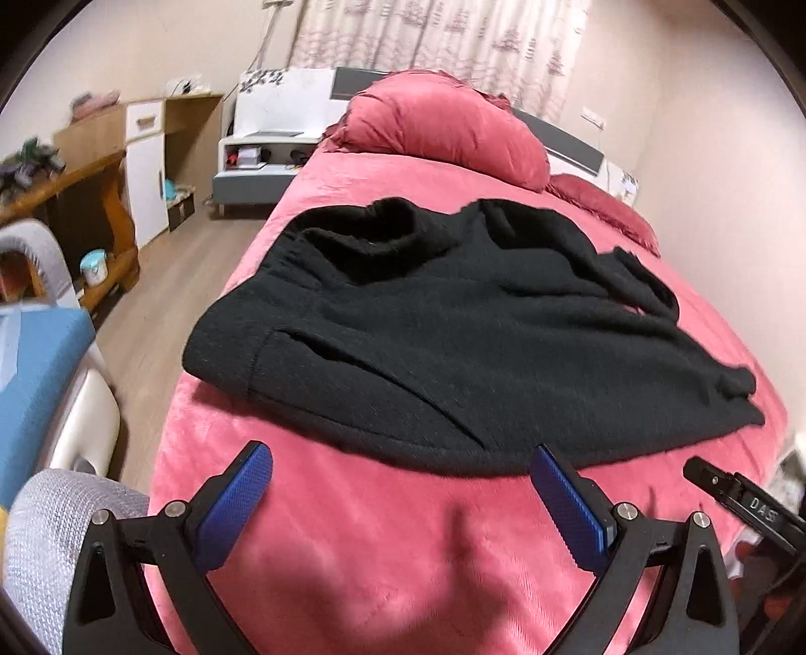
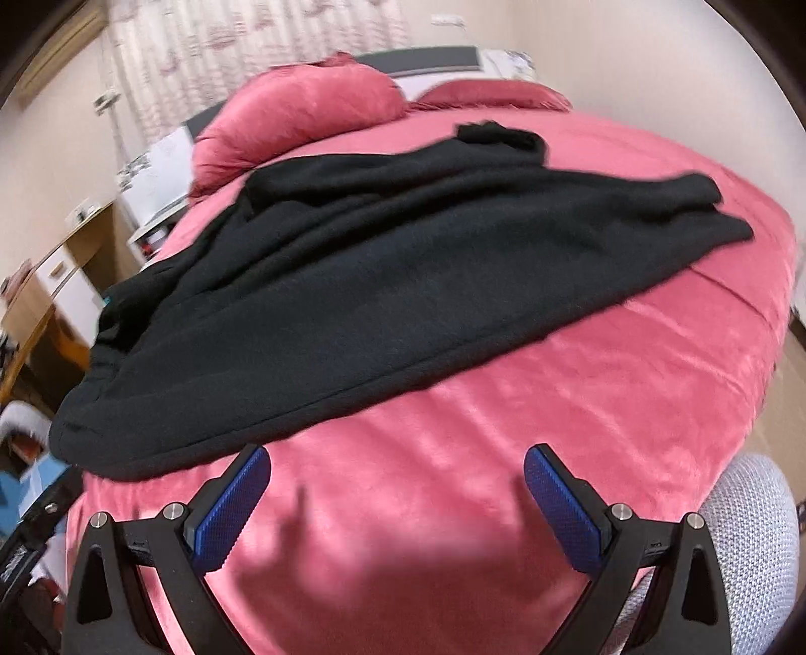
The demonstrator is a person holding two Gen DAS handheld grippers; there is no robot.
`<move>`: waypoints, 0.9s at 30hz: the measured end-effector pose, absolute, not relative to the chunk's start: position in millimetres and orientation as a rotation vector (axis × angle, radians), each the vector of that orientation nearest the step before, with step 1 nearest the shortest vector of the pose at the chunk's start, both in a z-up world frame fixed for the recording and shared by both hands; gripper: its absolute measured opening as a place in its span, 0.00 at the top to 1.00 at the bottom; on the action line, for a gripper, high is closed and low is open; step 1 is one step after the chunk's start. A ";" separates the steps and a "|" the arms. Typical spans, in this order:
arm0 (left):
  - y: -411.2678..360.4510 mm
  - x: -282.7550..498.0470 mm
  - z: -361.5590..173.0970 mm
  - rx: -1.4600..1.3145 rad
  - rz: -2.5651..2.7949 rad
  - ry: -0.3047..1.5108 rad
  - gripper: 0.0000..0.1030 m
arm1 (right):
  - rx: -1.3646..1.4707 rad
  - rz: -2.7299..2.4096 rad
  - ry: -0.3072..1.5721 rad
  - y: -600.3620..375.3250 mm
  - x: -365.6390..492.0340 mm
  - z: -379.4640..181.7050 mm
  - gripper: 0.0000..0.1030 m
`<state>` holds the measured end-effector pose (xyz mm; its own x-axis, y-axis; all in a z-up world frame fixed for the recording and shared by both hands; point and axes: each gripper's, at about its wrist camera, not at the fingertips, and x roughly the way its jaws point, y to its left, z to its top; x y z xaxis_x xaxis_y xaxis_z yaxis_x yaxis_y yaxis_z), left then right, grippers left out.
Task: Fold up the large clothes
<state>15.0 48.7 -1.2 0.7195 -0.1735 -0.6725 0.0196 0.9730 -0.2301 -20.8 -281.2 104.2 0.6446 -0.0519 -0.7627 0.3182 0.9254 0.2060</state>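
On the bed (image 1: 352,504), which is covered in a fuzzy pink-red blanket, there's a big black garment (image 1: 428,322) spread out across the middle, rumpled and only loosely flattened. Looks like a knit sweater or hoodie type thing, with a seam visible near its left edge and folds bunched up toward the far side. From the right wrist view the same black garment (image 2: 378,282) runs diagonally, its near hem just ahead of the fingers.

The left gripper (image 1: 403,483) hovers low over the blanket right in front of the hem, jaws spread wide, nothing between the blue textured pads (image 1: 237,504). The right gripper (image 2: 398,483) is the same deal: wide open, empty, pads (image 2: 564,504) over bare blanket, just short of the garment edge.

Only readable writing I can spot is "DAS" on a black part (image 1: 745,499) at the right edge of the left view, which is probably the other gripper's body; the rest of the lettering is cut off.

At the head of the bed sits a plump pink pillow (image 1: 443,131), with patterned curtains (image 1: 443,35) behind it. Off to the left there's a wooden cabinet with a white door (image 1: 146,161) and a white nightstand (image 1: 272,151).
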 end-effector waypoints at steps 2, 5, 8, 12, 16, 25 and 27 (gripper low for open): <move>57.6 19.5 -1.9 -0.258 -0.088 0.772 0.00 | 0.357 -0.227 0.853 -288.6 -18.9 103.2 0.00; 75.7 32.4 -5.9 -0.345 -0.029 0.794 0.00 | 0.406 -0.279 0.853 -320.9 -12.1 102.8 0.01; 93.6 39.1 -10.7 -0.443 0.017 0.798 0.00 | 0.441 -0.341 0.819 -359.5 -9.3 106.3 0.04; 109.1 54.7 -21.0 -0.541 0.047 0.854 0.01 | 0.539 -0.420 0.795 -424.3 -8.6 106.2 0.13; 120.7 63.8 -29.6 -0.626 0.100 0.852 0.03 | 0.698 -0.491 0.752 -496.9 -17.6 100.8 0.22; 117.5 84.4 -33.4 -0.631 0.098 0.819 0.16 | 1.125 -0.533 0.558 -637.6 -49.6 76.6 0.34; 114.5 92.1 -35.5 -0.613 0.108 0.828 0.18 | 1.149 -0.508 0.539 -652.9 -47.3 73.5 0.34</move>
